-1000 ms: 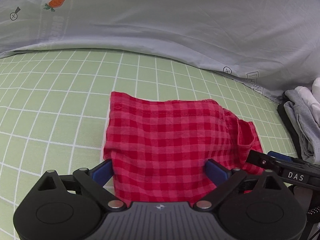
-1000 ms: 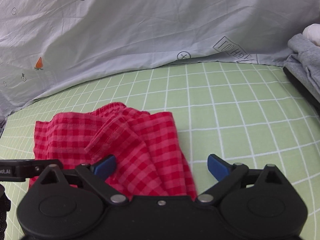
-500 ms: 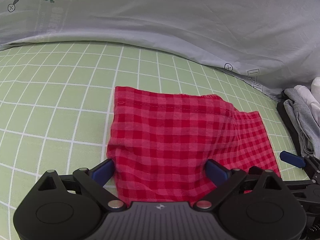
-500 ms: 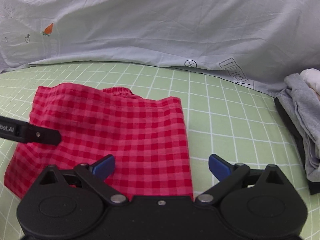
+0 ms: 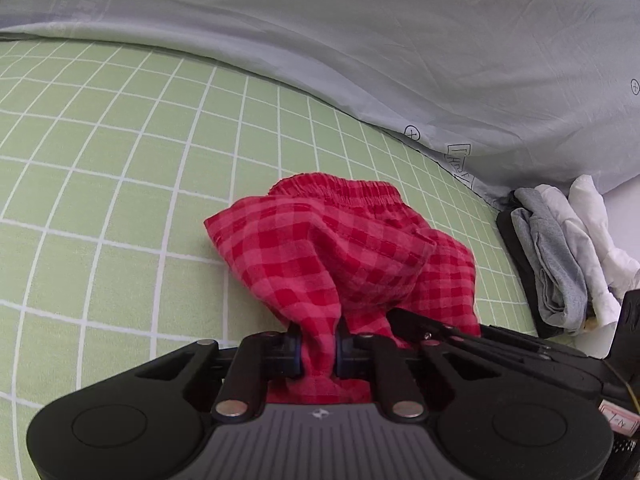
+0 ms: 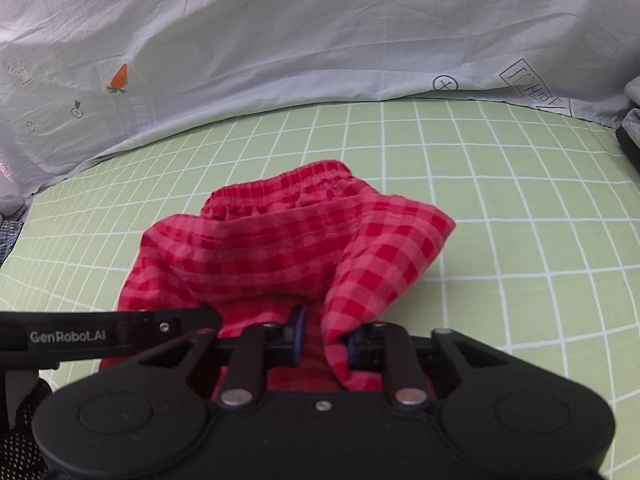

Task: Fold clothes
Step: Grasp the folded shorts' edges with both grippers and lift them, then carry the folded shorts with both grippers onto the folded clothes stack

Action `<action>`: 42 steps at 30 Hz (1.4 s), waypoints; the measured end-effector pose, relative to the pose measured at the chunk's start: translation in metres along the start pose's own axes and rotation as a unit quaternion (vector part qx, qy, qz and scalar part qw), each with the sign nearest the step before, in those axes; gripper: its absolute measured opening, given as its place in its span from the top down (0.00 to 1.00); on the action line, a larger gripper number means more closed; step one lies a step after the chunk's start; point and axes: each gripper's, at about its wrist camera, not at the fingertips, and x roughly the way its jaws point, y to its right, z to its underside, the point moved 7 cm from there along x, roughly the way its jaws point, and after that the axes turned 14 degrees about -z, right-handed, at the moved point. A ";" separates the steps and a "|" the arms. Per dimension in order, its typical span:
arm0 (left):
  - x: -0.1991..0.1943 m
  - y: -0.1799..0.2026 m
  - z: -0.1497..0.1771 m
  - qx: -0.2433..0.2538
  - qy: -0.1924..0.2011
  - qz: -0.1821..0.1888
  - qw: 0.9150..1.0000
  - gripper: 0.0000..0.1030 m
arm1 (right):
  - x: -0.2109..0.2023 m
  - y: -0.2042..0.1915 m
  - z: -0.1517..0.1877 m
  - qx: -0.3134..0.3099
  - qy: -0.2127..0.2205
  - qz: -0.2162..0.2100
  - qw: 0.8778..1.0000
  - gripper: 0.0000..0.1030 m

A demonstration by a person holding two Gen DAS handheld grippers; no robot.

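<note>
Pale grey sheet (image 5: 360,60), creased, printed with a carrot (image 6: 119,77) and small line marks, fills the far field from 10 to 2 o'clock in both wrist views. Green sheet with white grid (image 5: 100,200) covers the surface below it and carries everything else. Red checked shorts (image 5: 340,248), bunched and partly raised off the green sheet, sit at centre in both views; the elastic waistband (image 5: 340,188) lies at the far, 12 o'clock edge, the near edge gathered toward 6 o'clock. Stack of folded clothes (image 5: 560,264), grey and white on a dark base, sits at 3 o'clock in the left view, well apart from the shorts. Left gripper (image 5: 318,354): jaws narrow, pinched on a gathered fold of the shorts' near edge. Right gripper (image 6: 324,342): jaws drawn in on another fold of the same edge, cloth draped over its right finger. The two grippers lie just beside each other, each visible in the other's view.
</note>
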 end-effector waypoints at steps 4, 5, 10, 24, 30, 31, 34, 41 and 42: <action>-0.029 0.004 0.021 0.007 0.003 0.015 1.000 0.90 | -0.037 -0.022 0.017 0.001 0.015 -0.020 1.000 0.93; -0.037 0.007 0.026 0.009 0.004 0.020 1.000 0.90 | -0.050 -0.025 0.021 -0.001 0.019 -0.016 1.000 0.93; -0.072 0.032 0.061 0.030 0.003 0.041 0.999 0.90 | -0.111 -0.034 0.044 0.001 0.035 0.010 0.999 0.93; -0.098 0.235 0.149 0.221 0.020 0.119 0.968 0.90 | -0.299 0.080 0.107 0.103 0.168 0.126 0.972 0.93; -0.085 0.341 0.165 0.207 0.022 0.112 0.972 0.90 | -0.373 0.161 0.095 0.089 0.182 0.129 0.971 0.93; -0.082 0.362 0.166 0.209 0.026 0.113 0.971 0.90 | -0.387 0.175 0.089 0.076 0.186 0.130 0.971 0.93; -0.077 0.421 0.163 0.214 0.044 0.121 0.968 0.90 | -0.422 0.212 0.070 0.041 0.194 0.145 0.969 0.93; -0.087 0.526 0.100 0.227 0.123 0.138 0.956 0.90 | -0.491 0.279 -0.011 -0.003 0.270 0.137 0.953 0.93; -0.088 0.536 0.088 0.230 0.136 0.136 0.954 0.90 | -0.494 0.287 -0.025 -0.008 0.281 0.130 0.951 0.93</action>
